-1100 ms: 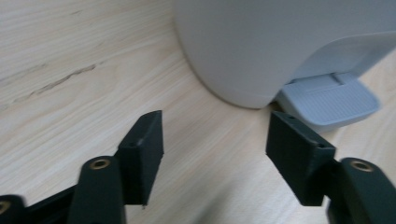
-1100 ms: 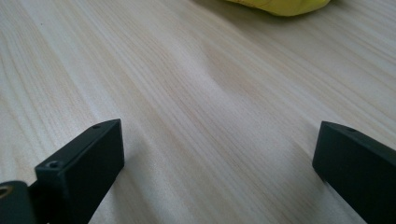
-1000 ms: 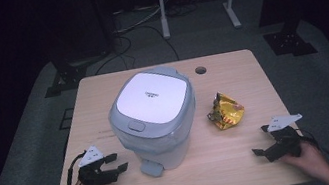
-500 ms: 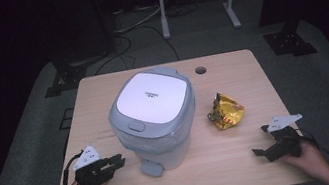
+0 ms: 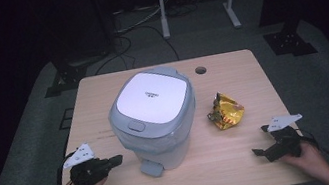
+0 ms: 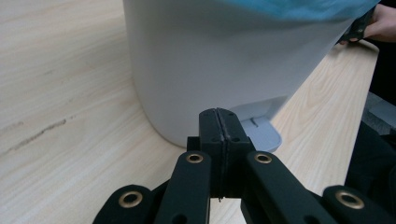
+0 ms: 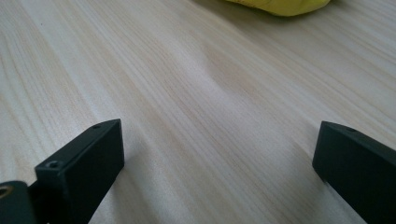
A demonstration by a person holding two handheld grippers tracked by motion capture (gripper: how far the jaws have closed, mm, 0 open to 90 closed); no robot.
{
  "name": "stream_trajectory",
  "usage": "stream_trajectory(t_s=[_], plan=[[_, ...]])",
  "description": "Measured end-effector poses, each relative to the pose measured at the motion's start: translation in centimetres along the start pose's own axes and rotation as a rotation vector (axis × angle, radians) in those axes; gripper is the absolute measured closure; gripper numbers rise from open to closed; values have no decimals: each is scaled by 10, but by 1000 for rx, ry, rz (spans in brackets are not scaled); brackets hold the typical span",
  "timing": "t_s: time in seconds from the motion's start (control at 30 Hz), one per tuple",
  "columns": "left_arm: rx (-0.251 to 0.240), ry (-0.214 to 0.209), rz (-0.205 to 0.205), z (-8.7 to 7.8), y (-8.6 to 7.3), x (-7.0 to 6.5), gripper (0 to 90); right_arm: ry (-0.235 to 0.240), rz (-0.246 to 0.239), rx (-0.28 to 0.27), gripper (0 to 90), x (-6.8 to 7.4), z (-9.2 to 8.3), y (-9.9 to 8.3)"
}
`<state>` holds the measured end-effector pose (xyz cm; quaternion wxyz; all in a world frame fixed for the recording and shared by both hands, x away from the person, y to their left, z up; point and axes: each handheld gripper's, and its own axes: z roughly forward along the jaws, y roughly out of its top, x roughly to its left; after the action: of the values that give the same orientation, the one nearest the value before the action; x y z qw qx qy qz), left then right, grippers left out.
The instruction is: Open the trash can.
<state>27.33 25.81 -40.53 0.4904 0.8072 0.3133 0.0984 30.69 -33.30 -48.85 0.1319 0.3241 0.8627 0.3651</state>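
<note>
- White bin stands mid-table, its pedal just ahead of the left gripper, whose jaws have just closed, pressed together on nothing.
- Right gripper spread wide over bare table.

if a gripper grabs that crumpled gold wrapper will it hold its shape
Probably not: the crumpled gold wrapper looks like thin creased foil, so it would likely crush further. It seems light and may slide on the smooth wooden table if pushed.

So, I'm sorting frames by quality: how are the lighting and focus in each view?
High view: lit wooden table, black surroundings, slightly soft. Left gripper view: white pedal bin evenly lit, jaws sharp. Right gripper view: crumpled yellow wrapper cropped, jaws blurred.
</note>
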Motion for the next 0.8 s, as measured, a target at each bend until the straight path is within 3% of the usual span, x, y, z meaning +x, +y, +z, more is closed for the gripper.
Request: stream_trajectory(t_s=[0.43, 0.8], plan=[[-27, -63, 52, -13, 28, -14, 900, 0, 0, 1, 11, 0, 0, 0], [-55, -120, 63, -24, 49, -22, 900, 0, 0, 1, 11, 0, 0, 0]])
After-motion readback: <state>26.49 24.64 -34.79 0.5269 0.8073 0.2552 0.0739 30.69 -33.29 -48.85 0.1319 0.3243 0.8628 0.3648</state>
